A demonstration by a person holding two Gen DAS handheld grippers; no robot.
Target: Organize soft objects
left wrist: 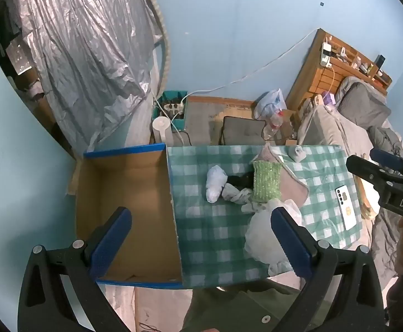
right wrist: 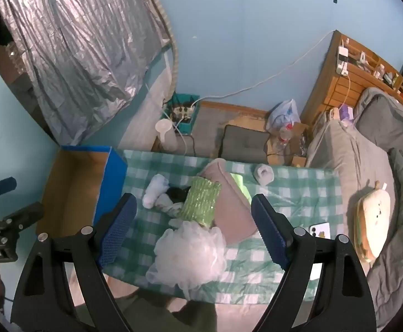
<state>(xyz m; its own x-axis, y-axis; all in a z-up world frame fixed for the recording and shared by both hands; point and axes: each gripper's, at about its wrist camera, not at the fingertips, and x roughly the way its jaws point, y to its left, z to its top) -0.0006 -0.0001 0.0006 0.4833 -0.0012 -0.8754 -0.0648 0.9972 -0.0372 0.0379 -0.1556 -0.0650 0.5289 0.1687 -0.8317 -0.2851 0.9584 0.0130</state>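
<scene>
Checked cloth (left wrist: pixel 215 238) spread flat, blue-rimmed cardboard box (left wrist: pixel 126 193) butted against its 9 o'clock edge, floor bare. Pink cushion (right wrist: pixel 229 207) at cloth centre, green sponge (right wrist: pixel 201 200) leaning on it, white sock (right wrist: pixel 154 191) at 10 o'clock. Left gripper (left wrist: pixel 201 244) held high, straddling box wall, fingers wide apart, nothing between. Right gripper (right wrist: pixel 194 231) likewise spread, hovering above white mesh puff (right wrist: pixel 190 254), which lies between its fingers (right wrist: pixel 269 235) without contact. Phone (left wrist: pixel 346 207) near cloth's 3 o'clock edge.
</scene>
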